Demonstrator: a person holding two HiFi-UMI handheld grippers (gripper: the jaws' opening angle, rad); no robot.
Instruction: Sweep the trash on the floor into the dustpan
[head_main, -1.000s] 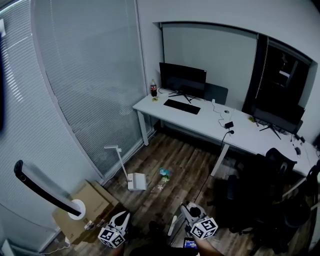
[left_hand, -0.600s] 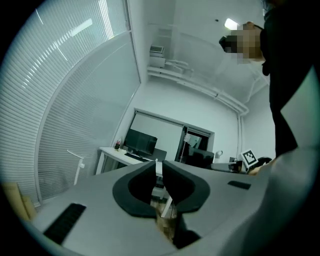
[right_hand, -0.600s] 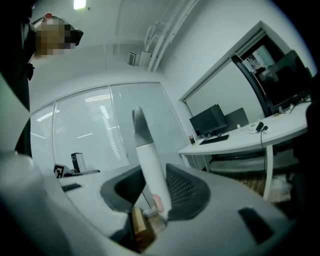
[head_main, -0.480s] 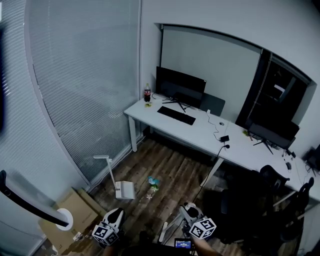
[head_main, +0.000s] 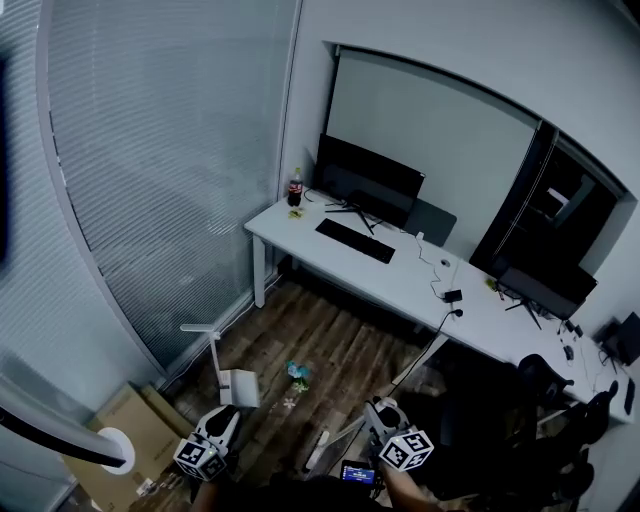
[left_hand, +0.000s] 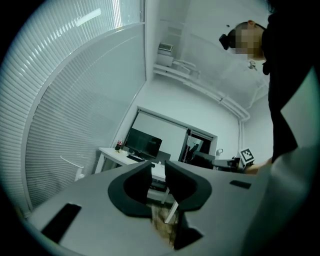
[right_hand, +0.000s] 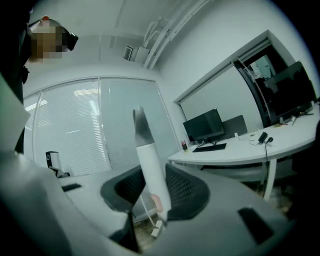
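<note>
A white long-handled dustpan (head_main: 240, 386) stands on the wood floor by the blinds. A small heap of trash (head_main: 297, 373), with something teal in it, lies just right of it. My left gripper (head_main: 226, 419) is low at the bottom left; its jaws are opening, a narrow gap between them with nothing in it (left_hand: 158, 181). My right gripper (head_main: 376, 414) at the bottom centre is shut on the white broom handle (right_hand: 149, 167), which slants down to the left towards the floor (head_main: 333, 448). Both grippers are well short of the dustpan and trash.
A white L-shaped desk (head_main: 400, 275) with monitors, a keyboard and a cola bottle (head_main: 295, 188) fills the far side. Black office chairs (head_main: 545, 400) crowd the right. A cardboard box (head_main: 115, 440) sits at the left by the glass wall with blinds (head_main: 170, 170).
The whole view has swung: dustpan, trash and box now sit lower and further left in the picture. Both grippers stay at the bottom edge, and the broom handle stays in the right one.
</note>
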